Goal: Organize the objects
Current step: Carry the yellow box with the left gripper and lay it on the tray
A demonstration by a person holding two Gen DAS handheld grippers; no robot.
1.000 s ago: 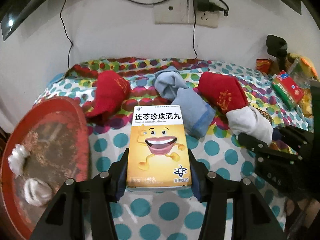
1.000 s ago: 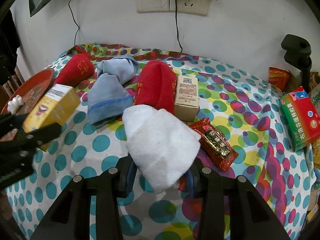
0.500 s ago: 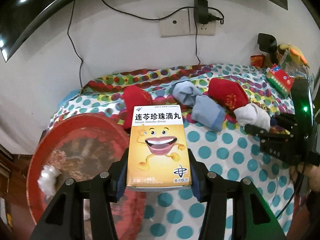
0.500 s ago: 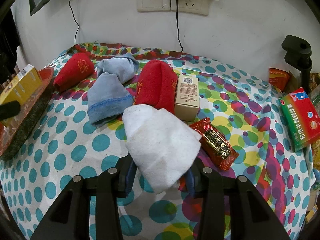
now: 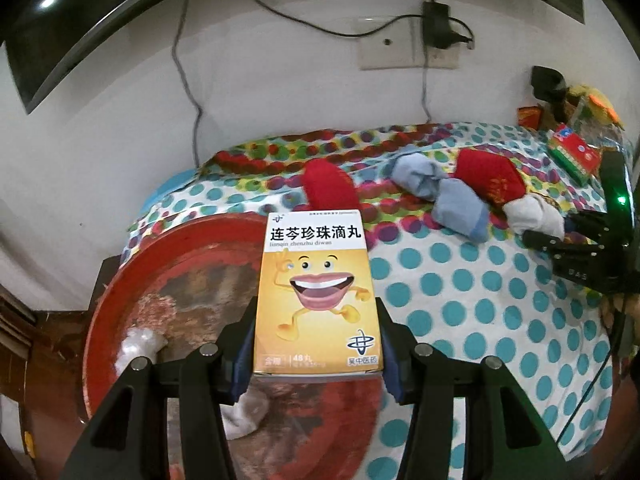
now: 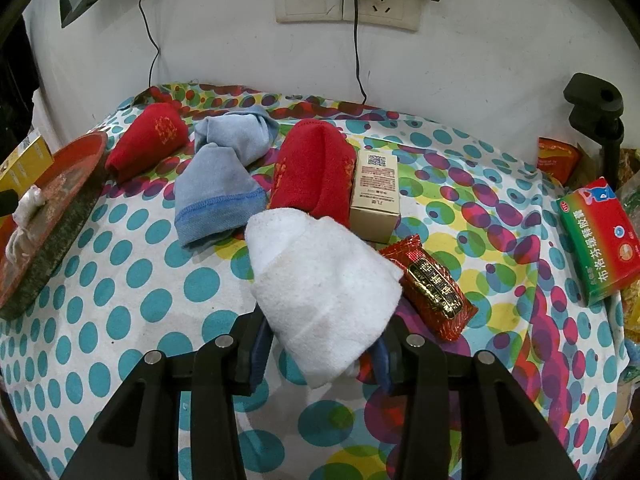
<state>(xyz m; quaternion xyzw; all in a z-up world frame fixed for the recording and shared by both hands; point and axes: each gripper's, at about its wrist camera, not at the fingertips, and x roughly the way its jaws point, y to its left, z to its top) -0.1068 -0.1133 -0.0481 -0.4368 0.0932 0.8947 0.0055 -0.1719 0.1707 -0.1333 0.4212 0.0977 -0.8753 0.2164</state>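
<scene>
My left gripper (image 5: 316, 346) is shut on a yellow medicine box (image 5: 316, 292) with a cartoon mouth, held upright above the round red tray (image 5: 116, 280) at the table's left edge. Two crumpled white socks (image 5: 138, 346) lie in the tray. My right gripper (image 6: 320, 346) is shut on a white sock (image 6: 324, 280) that rests on the dotted tablecloth (image 6: 132, 300); it also shows in the left wrist view, where the right gripper (image 5: 560, 240) is at the far right. Behind the white sock lie a red sock (image 6: 316, 172), blue socks (image 6: 220, 184) and another red sock (image 6: 148, 140).
A beige carton (image 6: 375, 192) and a red foil packet (image 6: 432, 284) lie right of the white sock. A green and red box (image 6: 596, 240) sits at the right edge by a black stand (image 6: 600, 120). Wall sockets and cables hang behind.
My left gripper has carried the yellow box leftward and a little up, from over the dotted cloth to over the red tray. The right gripper has kept still on the white sock.
</scene>
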